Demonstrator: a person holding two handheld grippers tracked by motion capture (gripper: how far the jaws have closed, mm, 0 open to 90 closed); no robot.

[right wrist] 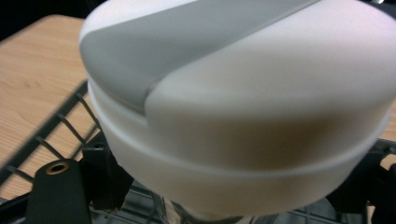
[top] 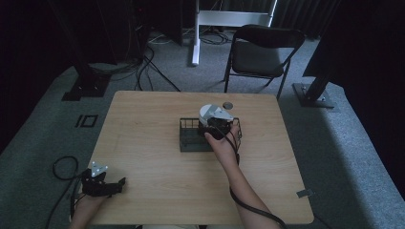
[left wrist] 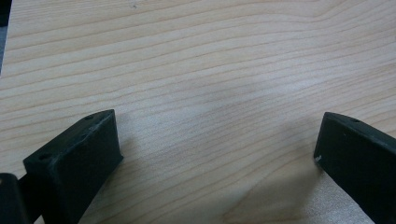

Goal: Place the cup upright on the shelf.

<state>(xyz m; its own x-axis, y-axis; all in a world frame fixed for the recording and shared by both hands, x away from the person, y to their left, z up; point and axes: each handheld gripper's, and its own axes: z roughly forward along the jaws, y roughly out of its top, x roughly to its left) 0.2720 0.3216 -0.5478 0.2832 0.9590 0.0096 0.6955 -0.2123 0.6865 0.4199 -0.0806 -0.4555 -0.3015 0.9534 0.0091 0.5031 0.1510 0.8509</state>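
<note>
A container with a white lid crossed by a grey band (top: 210,113) (right wrist: 243,88) stands in a black wire basket (top: 190,143) at the middle of the table. My right gripper (top: 218,126) (right wrist: 224,198) comes at it from the near side. Its jaws sit on either side of the body just under the lid, shut on it, with one finger (right wrist: 58,189) showing at the left. A clear part of the body shows below the lid. My left gripper (top: 118,184) (left wrist: 217,149) rests low over the table's near left corner, open, with only bare wood between its jaws.
A small dark round thing (top: 228,105) lies on the wooden table (top: 143,124) just behind the basket. A folding chair (top: 260,52) stands beyond the far edge. Cables run over the floor at the left and back.
</note>
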